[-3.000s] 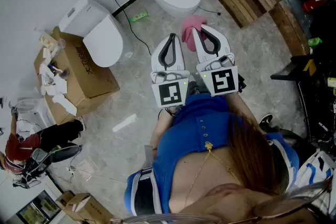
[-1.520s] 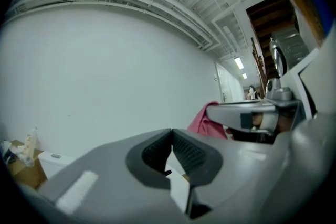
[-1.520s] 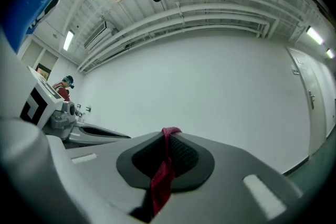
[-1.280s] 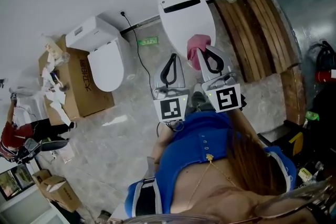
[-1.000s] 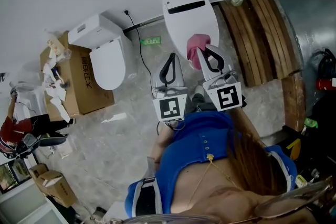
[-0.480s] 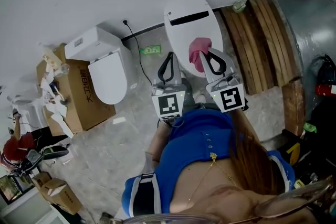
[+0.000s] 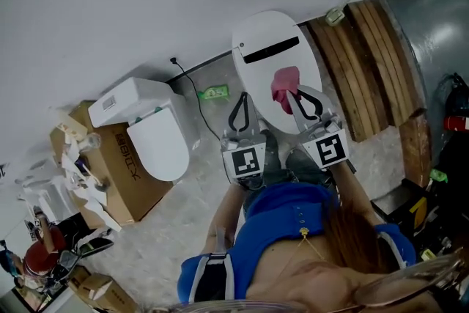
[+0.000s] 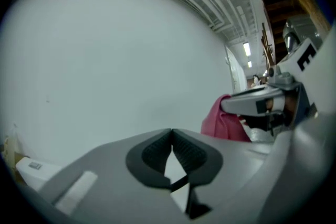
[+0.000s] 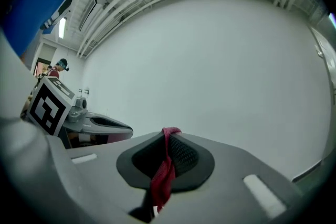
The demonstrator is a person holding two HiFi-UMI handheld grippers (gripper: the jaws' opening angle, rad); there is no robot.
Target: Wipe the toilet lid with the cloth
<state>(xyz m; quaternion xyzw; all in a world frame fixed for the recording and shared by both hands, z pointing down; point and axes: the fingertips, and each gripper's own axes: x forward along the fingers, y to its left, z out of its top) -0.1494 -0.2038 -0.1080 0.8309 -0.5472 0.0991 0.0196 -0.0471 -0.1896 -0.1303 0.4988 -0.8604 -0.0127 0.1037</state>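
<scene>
Clearly soft and light, the pink cloth (image 7: pixel 285 81) will drape and bunch rather than keep a shape. I judge it is best taken by a gathered fold near one edge, which leaves most of the fabric free to spread flat under pressure; too thin a pinch could let it slip out on a firm stroke. It sits just above the middle of the head view, hanging from the right gripper (image 7: pixel 296 92) over the white toilet lid (image 7: pixel 258 88), which is down and fills the upper centre of the frame. Whether the fabric already touches the lid I cannot tell. The lid looks smooth and glossy, so the cloth should slide over it easily. In the right gripper view the jaws are pressed together on a narrow fold of the cloth, with a strip of it running down between the pads. The left gripper (image 7: pixel 239 96) is just beside it, to the left, over the lid's left edge, its jaws meeting tip to tip with nothing between them. A second toilet (image 7: pixel 157 139) stands at lower left, well apart.
</scene>
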